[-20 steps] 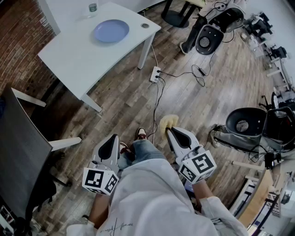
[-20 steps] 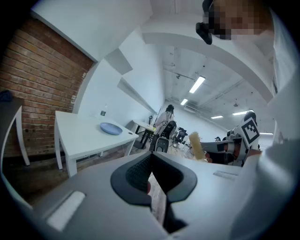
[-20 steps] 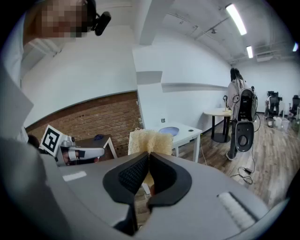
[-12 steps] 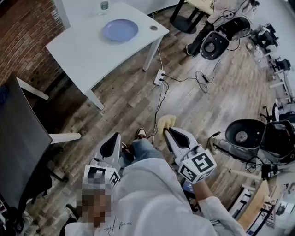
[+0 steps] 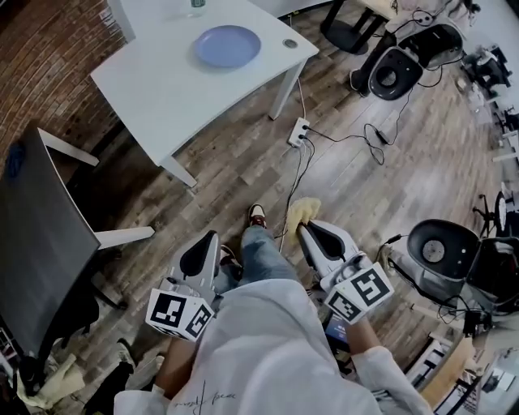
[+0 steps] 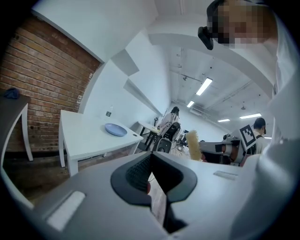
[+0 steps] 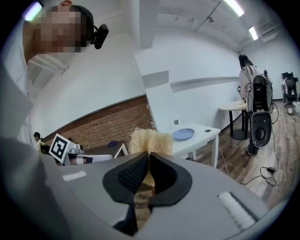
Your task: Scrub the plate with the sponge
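Observation:
A blue plate (image 5: 228, 45) lies on the white table (image 5: 154, 81) at the far side of the room, well ahead of both grippers; it also shows in the left gripper view as the plate (image 6: 115, 130) and in the right gripper view as the plate (image 7: 183, 134). My right gripper (image 5: 306, 227) is shut on a yellow sponge (image 5: 303, 212), which sticks out past the jaw tips as a fuzzy sponge (image 7: 151, 140). My left gripper (image 5: 209, 241) is shut with nothing in it. Both are held low in front of the person's body, over the wooden floor.
A dark chair (image 5: 40, 243) stands at the left. A power strip (image 5: 299, 131) with cables lies on the floor by the table leg. Black machines (image 5: 395, 71) and a round bin (image 5: 442, 251) stand at the right. A small bottle (image 5: 195, 6) stands on the table behind the plate.
The whole view has shifted: the table and plate sit further right and a little lower in the picture. Both grippers keep their places in front of the body, the right still holding the sponge.

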